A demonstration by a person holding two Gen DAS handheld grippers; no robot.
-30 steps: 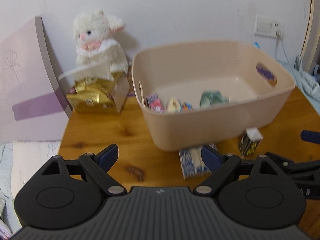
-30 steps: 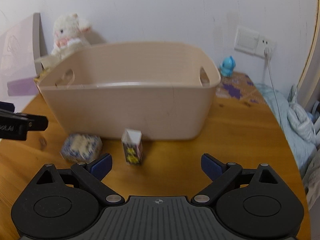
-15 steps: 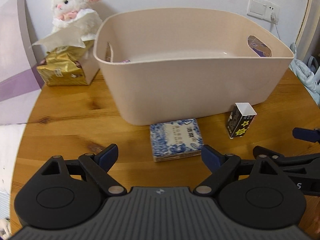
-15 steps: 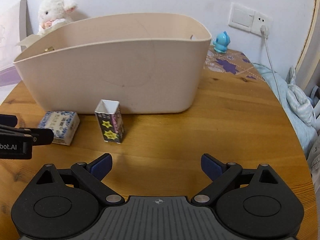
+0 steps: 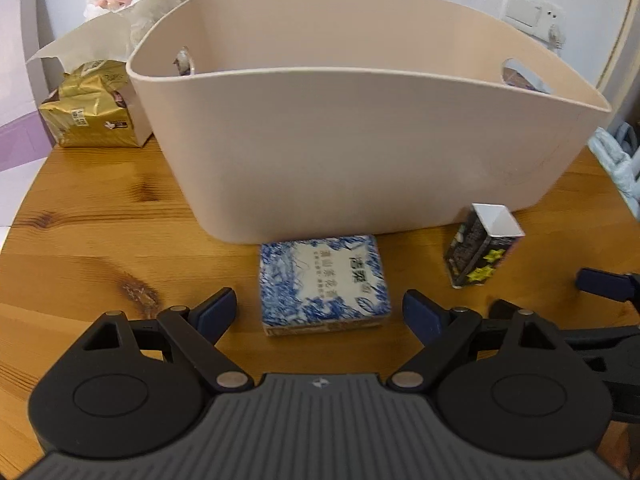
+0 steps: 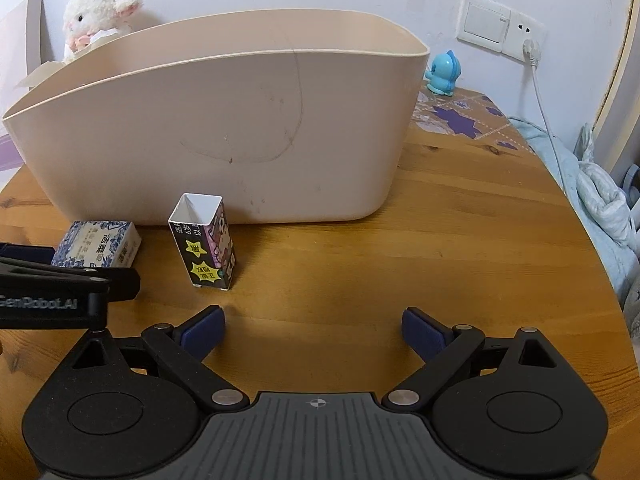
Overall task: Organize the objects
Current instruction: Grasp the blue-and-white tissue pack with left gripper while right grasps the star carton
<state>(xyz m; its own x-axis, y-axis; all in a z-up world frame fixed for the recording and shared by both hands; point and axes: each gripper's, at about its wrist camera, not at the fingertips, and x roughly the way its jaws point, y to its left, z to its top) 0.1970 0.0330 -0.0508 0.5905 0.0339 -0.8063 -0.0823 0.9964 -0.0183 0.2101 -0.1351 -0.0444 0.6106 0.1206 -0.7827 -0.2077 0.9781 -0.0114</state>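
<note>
While my left gripper [image 5: 319,312] hangs low over the table [image 5: 100,216], its jaws stand wide apart with the blue-and-white box [image 5: 323,283] lying flat between the fingertips, untouched. That box sits just in front of the beige bin [image 5: 360,148]. My right gripper [image 6: 313,330] is likewise spread and empty; the small carton [image 6: 205,249] (top open, upright) stands ahead of its left finger [image 6: 202,330], near the bin wall. A plush toy [image 6: 98,12] and a gold pack [image 5: 90,116] sit behind, to the left.
</note>
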